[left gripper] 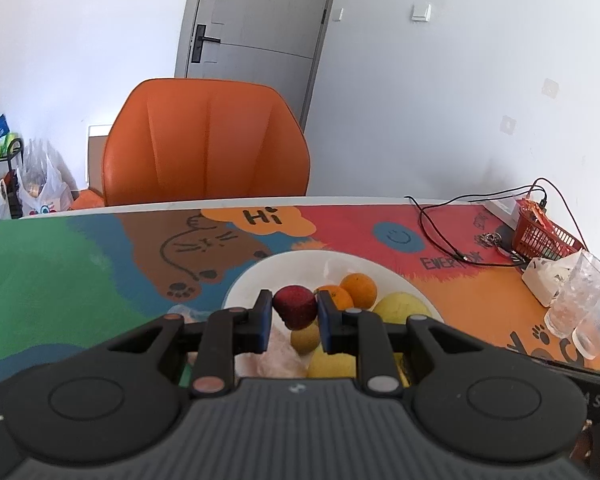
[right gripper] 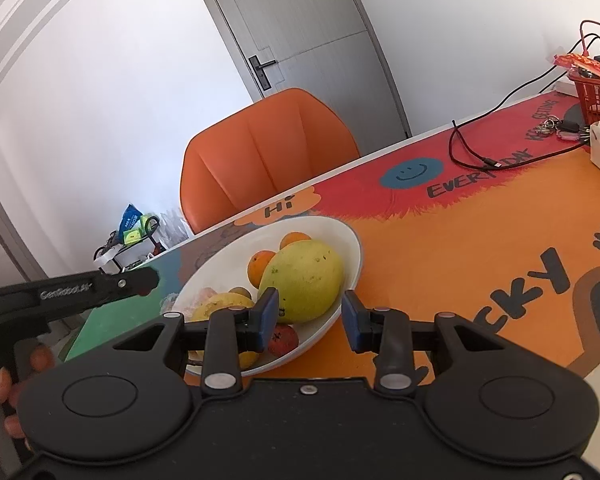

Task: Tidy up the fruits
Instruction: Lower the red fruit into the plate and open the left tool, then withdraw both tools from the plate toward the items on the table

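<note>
Table mat (left gripper: 80,272) — plate (left gripper: 260,276) half hidden behind left gripper (left gripper: 294,312) clamping strawberry (left gripper: 295,306).

The desk (left gripper: 340,199) has a white edge and is covered by a bright cartoon mat (left gripper: 60,280) in green, blue, brown, red and orange, printed with "Hi", a smiley and paw prints. A white plate (right gripper: 352,248) sits on the mat near its middle. Toward the right far corner lie a looped black cable (left gripper: 440,236), a bunch of keys (left gripper: 494,240), a red basket (left gripper: 540,236) and a white tissue pack (left gripper: 544,276). Two clear glasses (left gripper: 580,300) stand touching each other, just beside the pack.
</note>
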Tool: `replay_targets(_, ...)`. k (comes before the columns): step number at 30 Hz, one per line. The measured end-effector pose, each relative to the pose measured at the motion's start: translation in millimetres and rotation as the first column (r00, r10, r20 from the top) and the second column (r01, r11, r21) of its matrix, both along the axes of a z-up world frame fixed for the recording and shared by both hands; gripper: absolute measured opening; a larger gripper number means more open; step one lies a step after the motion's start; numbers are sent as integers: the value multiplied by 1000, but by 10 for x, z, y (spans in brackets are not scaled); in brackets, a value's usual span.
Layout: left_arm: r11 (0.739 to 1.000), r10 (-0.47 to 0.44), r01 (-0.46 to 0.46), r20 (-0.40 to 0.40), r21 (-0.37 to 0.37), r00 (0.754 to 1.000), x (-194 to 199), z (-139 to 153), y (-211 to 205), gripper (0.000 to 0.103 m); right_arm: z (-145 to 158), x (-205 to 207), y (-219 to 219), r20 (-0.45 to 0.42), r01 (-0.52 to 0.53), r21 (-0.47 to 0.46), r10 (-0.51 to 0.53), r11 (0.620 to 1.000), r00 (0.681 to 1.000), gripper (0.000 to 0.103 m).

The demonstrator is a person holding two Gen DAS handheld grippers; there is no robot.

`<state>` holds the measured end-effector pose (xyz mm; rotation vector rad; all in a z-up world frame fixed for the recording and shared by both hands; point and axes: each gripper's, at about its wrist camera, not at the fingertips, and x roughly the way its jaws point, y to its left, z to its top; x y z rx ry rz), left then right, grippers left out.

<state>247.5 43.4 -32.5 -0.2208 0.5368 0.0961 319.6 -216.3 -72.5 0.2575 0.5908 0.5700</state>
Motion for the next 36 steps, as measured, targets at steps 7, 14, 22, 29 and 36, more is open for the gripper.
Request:
replay_targets(7,1000,7,-7,-19,-10,1000,209,-69,-20,22,20,26,-8,-5,-17,-1,17,1000,1000,38)
replay_targets(14,999,38,-39,-60,-12,997,298,-120,-3,40,0,41,-29,-7,-16,-6,16,1000,1000,44)
replay_targets(22,996,82,-85,-71,-40,994,141,-128,129,49,-10,14,-20,-8,-20,-5,20,1000,1000,46)
replay_targets(29,994,80,-84,-58,-68,995,-90,-69,204,57,49,-87,7,8,-20,-3,20,1000,1000,50)
replay_targets(36,993,79,-83,-49,-80,996,-271,-50,262,59,123,-243,48,28,-13,-10,13,1000,1000,55)
